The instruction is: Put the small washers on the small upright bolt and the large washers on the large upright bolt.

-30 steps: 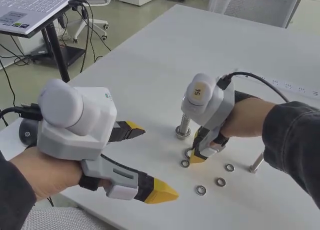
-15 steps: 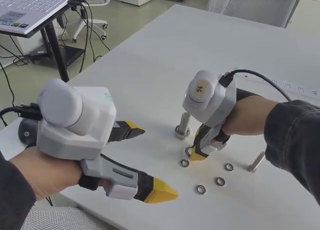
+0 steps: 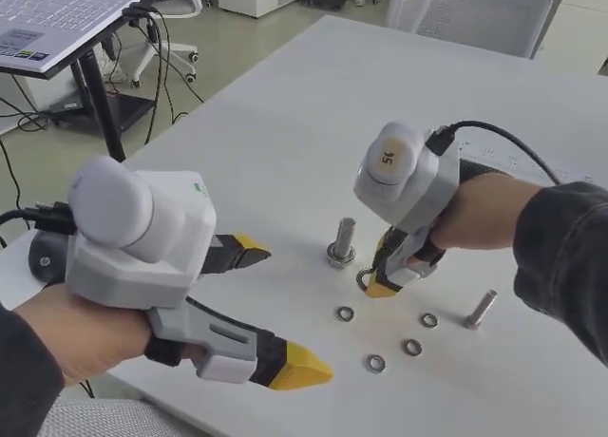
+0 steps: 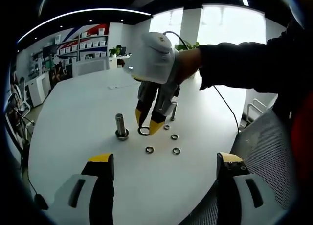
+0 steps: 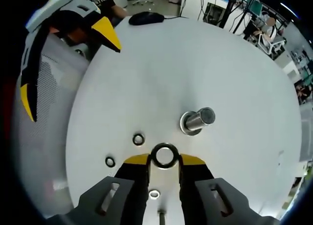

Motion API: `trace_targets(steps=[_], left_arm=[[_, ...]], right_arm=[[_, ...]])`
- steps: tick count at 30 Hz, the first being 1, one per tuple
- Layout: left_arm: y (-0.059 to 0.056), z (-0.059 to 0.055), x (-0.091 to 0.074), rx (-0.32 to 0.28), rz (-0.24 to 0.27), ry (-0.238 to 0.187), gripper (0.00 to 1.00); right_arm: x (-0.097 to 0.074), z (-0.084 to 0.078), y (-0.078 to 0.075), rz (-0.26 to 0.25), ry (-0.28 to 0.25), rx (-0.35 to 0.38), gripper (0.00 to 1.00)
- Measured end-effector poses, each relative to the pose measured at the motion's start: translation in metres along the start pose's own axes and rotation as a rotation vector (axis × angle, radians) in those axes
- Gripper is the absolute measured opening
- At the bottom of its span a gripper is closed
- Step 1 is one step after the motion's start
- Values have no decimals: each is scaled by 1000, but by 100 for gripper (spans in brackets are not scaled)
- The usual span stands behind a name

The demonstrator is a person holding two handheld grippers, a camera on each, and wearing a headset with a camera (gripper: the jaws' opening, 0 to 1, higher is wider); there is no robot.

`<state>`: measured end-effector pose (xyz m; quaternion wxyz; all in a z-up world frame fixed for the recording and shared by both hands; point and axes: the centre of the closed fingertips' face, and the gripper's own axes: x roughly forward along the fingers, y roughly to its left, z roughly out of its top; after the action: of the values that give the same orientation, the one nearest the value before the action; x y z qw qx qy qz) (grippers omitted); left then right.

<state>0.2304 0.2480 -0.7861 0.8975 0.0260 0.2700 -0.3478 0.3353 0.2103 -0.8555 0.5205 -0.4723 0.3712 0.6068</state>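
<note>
Right gripper [image 5: 165, 160], clamped by its tips on a large washer [image 5: 153, 155] at lower centre, was judged liable to drop it short of the large bolt [image 5: 198, 120]; left gripper [image 4: 165, 159] stood with jaws apart.

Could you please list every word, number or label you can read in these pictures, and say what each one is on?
"56": on the yellowish sticker on top of the right gripper; it is rotated and soft, so the second digit is uncertain.
Laptop keys: too small to read.
Wall graphics in the left gripper view: blurred, unreadable.
</note>
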Motion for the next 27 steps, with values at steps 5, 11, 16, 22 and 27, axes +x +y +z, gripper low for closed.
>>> trace_targets(steps=[5, 11, 16, 22, 27], left_arm=[[0, 0, 0, 1, -1, 1, 86], [-1, -1, 1, 2, -4, 2, 86], [-2, 0, 1, 3, -5, 2, 86], [-2, 1, 2, 8, -4, 1, 86], [-3, 1, 2, 13, -2, 1, 86]], right_arm=[[-7, -3, 0, -8, 0, 3, 23], [-20, -5, -3, -32, -7, 13, 23], [-30, -8, -5, -48, -5, 14, 23], [-43, -6, -5, -70, -11, 8, 23], [-56, 1, -8, -98, -21, -8, 23]])
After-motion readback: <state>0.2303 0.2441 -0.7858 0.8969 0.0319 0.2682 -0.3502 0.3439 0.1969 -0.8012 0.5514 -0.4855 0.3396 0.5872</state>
